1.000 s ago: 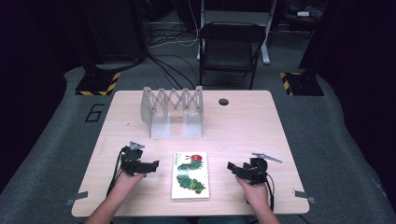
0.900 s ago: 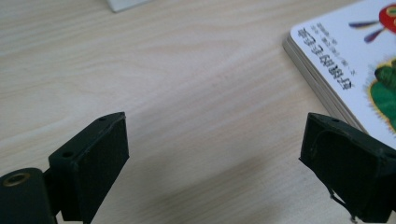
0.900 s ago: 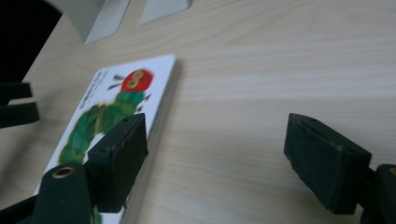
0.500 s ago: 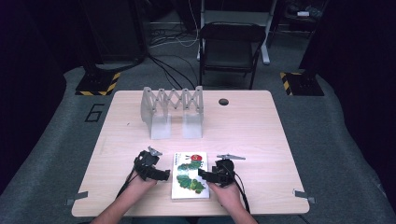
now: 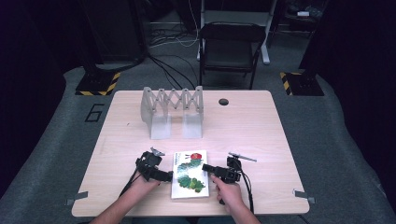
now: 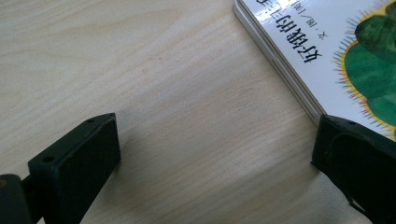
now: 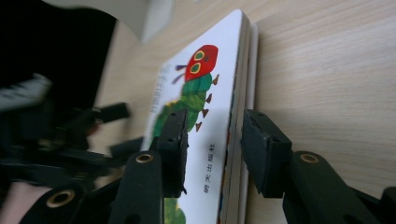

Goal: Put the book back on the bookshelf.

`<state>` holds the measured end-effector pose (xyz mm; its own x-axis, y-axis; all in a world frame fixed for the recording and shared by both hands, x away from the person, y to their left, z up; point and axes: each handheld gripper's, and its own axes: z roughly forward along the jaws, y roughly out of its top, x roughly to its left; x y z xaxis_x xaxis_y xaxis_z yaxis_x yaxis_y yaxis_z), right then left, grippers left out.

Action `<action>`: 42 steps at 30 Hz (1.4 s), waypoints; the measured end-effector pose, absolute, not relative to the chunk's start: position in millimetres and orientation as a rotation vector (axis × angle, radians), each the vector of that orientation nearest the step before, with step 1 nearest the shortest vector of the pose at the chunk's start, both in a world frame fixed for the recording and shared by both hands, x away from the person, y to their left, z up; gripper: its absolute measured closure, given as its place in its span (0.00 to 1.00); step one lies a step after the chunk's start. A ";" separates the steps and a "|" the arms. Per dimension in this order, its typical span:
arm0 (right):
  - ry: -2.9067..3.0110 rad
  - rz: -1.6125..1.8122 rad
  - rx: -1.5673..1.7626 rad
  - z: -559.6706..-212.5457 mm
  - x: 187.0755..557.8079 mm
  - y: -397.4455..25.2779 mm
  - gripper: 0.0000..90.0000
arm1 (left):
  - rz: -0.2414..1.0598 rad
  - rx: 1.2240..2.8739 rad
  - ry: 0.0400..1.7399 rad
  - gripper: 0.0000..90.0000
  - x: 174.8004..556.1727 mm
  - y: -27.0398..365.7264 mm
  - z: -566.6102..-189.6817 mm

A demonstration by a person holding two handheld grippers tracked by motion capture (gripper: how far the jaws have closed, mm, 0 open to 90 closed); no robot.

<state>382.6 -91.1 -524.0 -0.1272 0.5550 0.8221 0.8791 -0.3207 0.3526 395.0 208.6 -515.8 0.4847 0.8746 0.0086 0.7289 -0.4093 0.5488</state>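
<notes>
Picture book (image 5: 189, 173) between two grippers

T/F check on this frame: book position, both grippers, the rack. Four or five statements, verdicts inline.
1. The book lies flat on the table. True.
2. The right gripper has its jaws on either side of the book's edge. True.
3. The left gripper is shut on the book. False: its jaws stand wide apart, one by the book's edge.
4. The book stands in the folding rack. False: the rack is farther back and holds nothing.
5. A chair stands beyond the table. True.
</notes>
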 end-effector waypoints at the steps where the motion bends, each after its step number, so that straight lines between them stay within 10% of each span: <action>1: -1.598 -1.427 -1.828 -524.0 382.6 -91.1 0.77 | 0.407 2.256 1.325 0.02 395.0 208.6 -515.8; 13: -1.771 -1.525 -1.768 -506.2 382.1 -71.3 0.82 | 0.402 2.278 1.316 0.01 395.1 208.6 -514.1; 42: -1.547 -1.760 -1.700 -459.4 382.3 -74.0 0.88 | -0.117 1.592 1.412 0.09 399.9 220.9 -477.8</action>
<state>382.3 -74.0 -459.4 -0.2908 0.4694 0.8337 0.7665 -0.4072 0.4966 399.9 220.9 -477.8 0.3227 0.7116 -0.6241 0.8044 0.1412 0.5770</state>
